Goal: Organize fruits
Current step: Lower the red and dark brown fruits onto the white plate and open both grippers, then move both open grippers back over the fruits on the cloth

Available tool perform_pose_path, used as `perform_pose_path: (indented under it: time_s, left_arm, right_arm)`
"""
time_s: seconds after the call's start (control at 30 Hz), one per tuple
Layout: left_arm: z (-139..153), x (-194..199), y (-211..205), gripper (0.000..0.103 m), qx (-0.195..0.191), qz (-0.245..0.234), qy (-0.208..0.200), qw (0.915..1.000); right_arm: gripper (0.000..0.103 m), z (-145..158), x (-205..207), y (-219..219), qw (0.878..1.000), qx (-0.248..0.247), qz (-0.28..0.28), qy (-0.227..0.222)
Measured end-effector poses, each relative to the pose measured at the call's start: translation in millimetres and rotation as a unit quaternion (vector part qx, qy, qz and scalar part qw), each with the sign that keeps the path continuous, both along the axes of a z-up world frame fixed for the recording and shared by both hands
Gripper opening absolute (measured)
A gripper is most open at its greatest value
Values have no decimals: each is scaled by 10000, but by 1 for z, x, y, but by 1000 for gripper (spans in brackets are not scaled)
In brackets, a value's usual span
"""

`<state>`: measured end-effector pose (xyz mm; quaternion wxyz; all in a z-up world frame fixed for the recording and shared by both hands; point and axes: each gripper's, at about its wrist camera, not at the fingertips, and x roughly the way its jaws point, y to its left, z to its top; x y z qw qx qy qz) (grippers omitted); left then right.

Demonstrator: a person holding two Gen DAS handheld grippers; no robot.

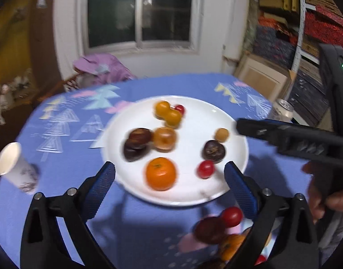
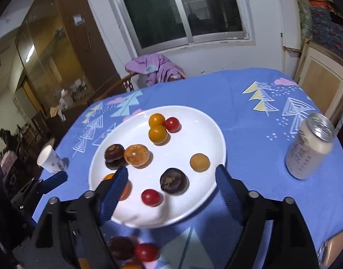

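White plate [image 2: 207,121] on the desk already holds most of the fruit, both hand-held grippers, left [image 1: 169,177] and right [image 2: 171,177], hover spread and empty over its near rim, so next I'd grab the stray cherry tomato [image 2: 146,252] just off the plate's near edge.

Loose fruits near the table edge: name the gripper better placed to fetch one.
Probably left. The loose fruits lie right beside the open left gripper, by its right finger. The right gripper, also open, hangs over the plate, with them behind its fingertips.
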<state>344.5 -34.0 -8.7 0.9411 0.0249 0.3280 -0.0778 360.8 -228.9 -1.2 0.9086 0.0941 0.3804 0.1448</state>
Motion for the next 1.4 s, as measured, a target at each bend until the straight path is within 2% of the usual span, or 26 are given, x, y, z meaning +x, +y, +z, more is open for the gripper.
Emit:
perform_pose_path:
  time_s: [0.13,0.2,0.23,0.33,0.4,0.5,0.6,0.8,1.17,1.23,1.33,1.4]
  left_arm:
    - [-7,-37,22,98,267,317,-169,9990]
    - [-16,-57,31,98,344,451,-162,9983]
    - [-20,-65,35,98,355,487,-137,9981]
    - [-31,-89,46,98,199,559,-2,9982]
    - [-35,-99,48,98,77,525,87,9986]
    - [-40,-116,45,98,89,435,112,9990]
    - [-46,-128,35,98,190,283,181,9993]
    - [-52,-137,10,99,770,121,12,9970]
    - [-53,-120,16,99,699,30,148,9974]
    - [-55,-116,23,99,955,249,129,9950]
    - [-51,-116,38,99,598,363,157,9974]
    - [-50,-121,38,99,411,168,152,9989]
  right_arm:
    - [87,7,-46,-5,9998,123,130,-48]
    - [96,3,-76,-10,9998,47,72,-171]
    - [97,0,-88,-12,9997,-23,8,-243]
    - [99,-12,-128,-17,9978,-338,-236,-521]
    - [99,-19,-147,-18,9971,-498,-145,-553]
    - [99,-22,-166,-22,9966,-429,-211,-673]
    - [99,-23,-170,-27,9961,-418,-339,-704]
    - [99,-30,-163,-36,9982,-128,-423,-401]
    - [99,-40,-157,-39,9979,36,-619,-157]
    - [99,-41,-157,-39,9980,20,-618,-144]
    - [99,-42,-157,-40,9981,84,-603,-115]
    - [99,-41,-158,-39,9981,110,-590,-137]
